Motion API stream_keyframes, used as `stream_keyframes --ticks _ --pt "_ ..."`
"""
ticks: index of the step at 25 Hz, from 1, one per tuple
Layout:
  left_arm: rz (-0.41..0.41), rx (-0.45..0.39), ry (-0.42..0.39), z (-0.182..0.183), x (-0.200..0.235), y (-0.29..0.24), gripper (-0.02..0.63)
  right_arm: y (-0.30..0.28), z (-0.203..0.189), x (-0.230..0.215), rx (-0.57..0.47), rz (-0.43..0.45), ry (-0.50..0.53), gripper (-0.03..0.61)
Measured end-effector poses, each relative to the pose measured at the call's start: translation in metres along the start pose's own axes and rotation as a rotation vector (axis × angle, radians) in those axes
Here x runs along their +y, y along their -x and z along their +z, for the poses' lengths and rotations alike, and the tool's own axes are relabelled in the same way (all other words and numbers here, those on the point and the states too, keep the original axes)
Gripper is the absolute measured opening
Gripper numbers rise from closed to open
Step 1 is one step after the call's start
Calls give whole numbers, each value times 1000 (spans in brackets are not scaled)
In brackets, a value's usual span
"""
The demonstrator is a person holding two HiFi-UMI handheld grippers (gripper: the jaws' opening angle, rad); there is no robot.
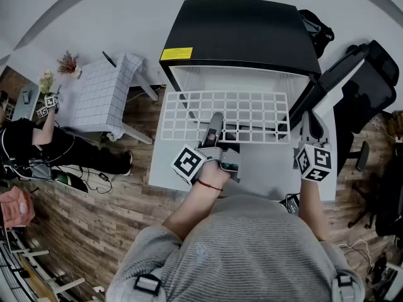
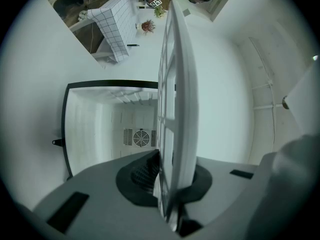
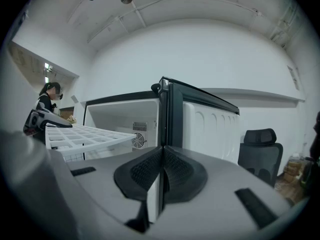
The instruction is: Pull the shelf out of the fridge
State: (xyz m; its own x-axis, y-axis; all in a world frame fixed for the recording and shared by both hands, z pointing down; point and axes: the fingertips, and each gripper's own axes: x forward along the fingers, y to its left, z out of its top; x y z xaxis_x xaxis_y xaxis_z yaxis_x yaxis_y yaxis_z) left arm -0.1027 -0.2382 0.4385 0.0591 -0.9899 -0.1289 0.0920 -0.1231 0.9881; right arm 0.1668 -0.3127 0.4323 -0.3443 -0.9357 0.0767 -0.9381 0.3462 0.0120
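Left gripper (image 2: 172, 191) clamped on shelf (image 2: 177, 84) edge, whole grid shown only in head view; right gripper (image 3: 161, 171) jaws pressed together

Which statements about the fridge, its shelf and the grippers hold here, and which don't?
1. The left gripper is clamped on the edge of the white grid shelf. True.
2. The shelf sits fully inside the mini fridge. False: most of it sticks out in front of the open compartment.
3. The fridge door stands open. True.
4. The fridge's top is white. False: it is black, with a yellow label at one corner.
5. The shelf carries bottles. False: its grid is bare.
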Motion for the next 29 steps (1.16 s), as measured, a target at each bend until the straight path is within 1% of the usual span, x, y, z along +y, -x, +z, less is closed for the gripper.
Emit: stream_keyframes --ticks 1,5,8,14,16,19,22,26,29 --pt "-1 -1 1 0 -1 0 35 0 0 0 0 1 -1 14" --pt "17 9 -42 3 6 2 35 1 0 -1 1 1 6 14" --pt "5 6 -4 0 2 1 35 1 1 0 -1 3 9 14" --pt "2 7 21 -2 -2 -1 35 0 2 1 -1 1 10 14" --pt "4 10 13 -2 -1 -1 35 0 1 1 1 2 11 14" --pt "24 21 -35 2 7 0 35 0 0 1 2 0 13 14" --pt "30 20 -22 2 9 1 35 0 2 1 2 -1 17 14" --pt "9 16 16 -2 2 -1 35 1 1 2 4 -4 20 14" --pt "27 24 -2 0 10 0 36 0 -1 1 3 -6 19 14"
